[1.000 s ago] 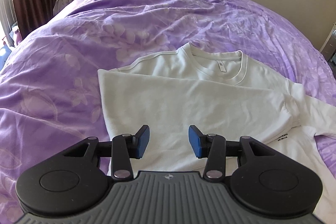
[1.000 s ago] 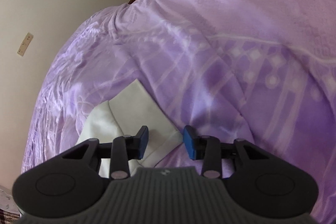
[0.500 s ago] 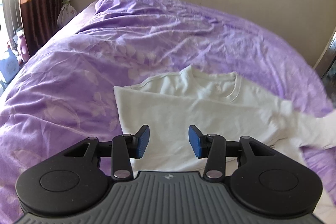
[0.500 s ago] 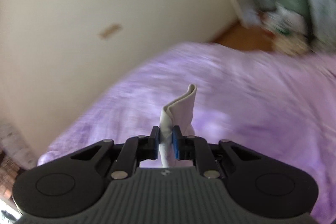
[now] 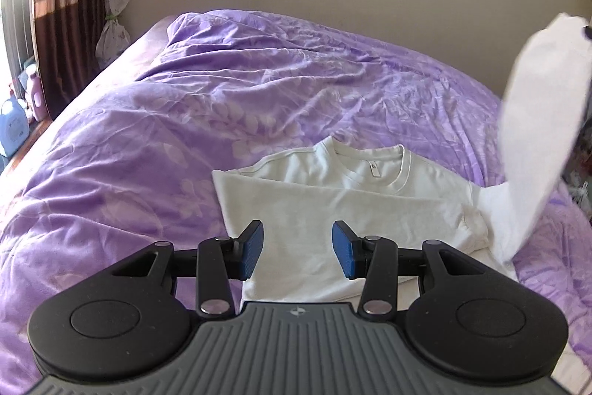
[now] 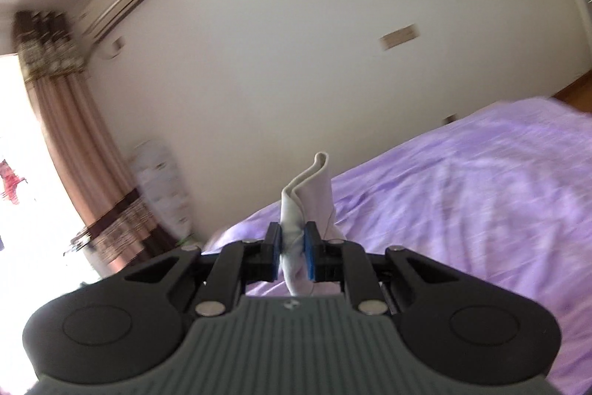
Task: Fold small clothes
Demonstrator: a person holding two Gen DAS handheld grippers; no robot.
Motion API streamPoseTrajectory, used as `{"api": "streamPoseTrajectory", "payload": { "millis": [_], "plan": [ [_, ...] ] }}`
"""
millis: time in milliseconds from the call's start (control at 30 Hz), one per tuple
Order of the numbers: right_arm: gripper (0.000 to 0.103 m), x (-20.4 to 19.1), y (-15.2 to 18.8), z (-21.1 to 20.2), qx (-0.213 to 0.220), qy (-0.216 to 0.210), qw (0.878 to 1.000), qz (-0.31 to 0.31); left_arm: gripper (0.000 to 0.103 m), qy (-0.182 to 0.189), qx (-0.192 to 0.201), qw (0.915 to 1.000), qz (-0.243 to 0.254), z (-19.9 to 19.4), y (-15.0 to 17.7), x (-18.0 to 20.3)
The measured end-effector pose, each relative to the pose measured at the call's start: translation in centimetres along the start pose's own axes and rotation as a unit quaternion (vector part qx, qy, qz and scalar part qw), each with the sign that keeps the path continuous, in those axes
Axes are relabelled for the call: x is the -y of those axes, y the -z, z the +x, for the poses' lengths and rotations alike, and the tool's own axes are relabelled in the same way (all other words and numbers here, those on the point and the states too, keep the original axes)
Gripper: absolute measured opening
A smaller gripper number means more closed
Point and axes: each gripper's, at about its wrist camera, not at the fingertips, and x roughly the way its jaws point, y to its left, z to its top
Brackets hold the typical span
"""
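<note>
- One white sweatshirt (image 5: 333, 210) lies on the purple duvet (image 5: 185, 121) of the bed, collar toward the wall, its left side folded across the chest.
- Left gripper (image 5: 298, 248) hovers over the sweatshirt's lower part, fingers (image 5: 251, 248) apart with nothing between them; the cloth lies below them.
- Right gripper (image 6: 294, 252) has its fingers (image 6: 310, 252) clamped on the sleeve (image 6: 309, 195), whose cuff sticks up past the tips.
- From the left wrist view, that sleeve (image 5: 536, 143) rises off the bed at the right edge.
</note>
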Motion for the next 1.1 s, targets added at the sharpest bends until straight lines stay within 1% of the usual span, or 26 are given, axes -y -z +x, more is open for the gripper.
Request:
{"api": "streamPoseTrajectory", "payload": {
  "millis": [133,200,300,433,500,567,633,700,733,767,800,833,933,1033,1100],
  "plan": [
    [0.009,-4.4,4.3,4.4,-0.045,-0.032,0.998,-0.002,0.051,0.027,-0.011,0.9987,-0.042,0.3,0.0,-2.6],
    [0.009,-6.1,7.6,6.4,-0.073,-0.042,0.996,0.002,0.050,0.038,-0.014,0.9976,-0.057,0.6,0.2,-3.7],
    [0.009,-7.8,13.6,9.9,-0.123,-0.040,0.992,0.014,0.050,0.039,-0.018,0.9971,-0.063,1.1,0.6,-4.8],
    [0.009,-8.8,21.6,14.8,-0.203,-0.048,0.978,0.012,0.049,0.051,-0.028,0.9958,-0.070,1.7,1.2,-5.8],
    [0.009,-8.9,25.3,16.5,-0.239,-0.053,0.970,0.011,0.049,0.060,-0.031,0.9950,-0.074,2.0,1.4,-6.2],
    [0.010,-9.0,28.1,17.8,-0.270,-0.059,0.961,0.014,0.048,0.066,-0.032,0.9940,-0.081,2.4,1.6,-6.6],
    [0.014,-9.1,30.6,19.0,-0.291,-0.063,0.954,0.018,0.049,0.070,-0.036,0.9928,-0.090,2.8,1.6,-6.8],
    [0.015,-9.4,32.1,19.5,-0.308,-0.068,0.949,0.020,0.049,0.076,-0.040,0.9918,-0.095,3.2,1.7,-6.9],
    [0.018,-9.4,32.5,19.6,-0.313,-0.070,0.947,0.019,0.049,0.079,-0.041,0.9913,-0.097,3.4,1.7,-6.9],
    [0.029,-9.4,32.9,19.6,-0.316,-0.073,0.946,0.017,0.049,0.080,-0.042,0.9909,-0.100,3.5,1.7,-6.9],
    [0.035,-9.4,32.9,19.5,-0.317,-0.075,0.945,0.014,0.049,0.080,-0.044,0.9906,-0.101,3.6,1.7,-6.9],
    [0.037,-9.3,32.4,19.3,-0.314,-0.076,0.946,0.010,0.049,0.079,-0.044,0.9907,-0.102,3.8,1.7,-6.8],
    [0.036,-8.2,29.5,17.9,-0.301,-0.063,0.951,-0.026,0.049,0.071,-0.051,0.9913,-0.098,4.8,1.8,-6.3],
    [0.037,-5.4,26.8,15.9,-0.289,-0.024,0.954,-0.071,0.049,0.063,-0.065,0.9922,-0.086,6.2,2.1,-5.5],
    [0.038,-2.5,25.1,14.6,-0.284,0.009,0.954,-0.093,0.049,0.046,-0.072,0.9944,-0.063,7.1,2.4,-4.5]
  ]
}}
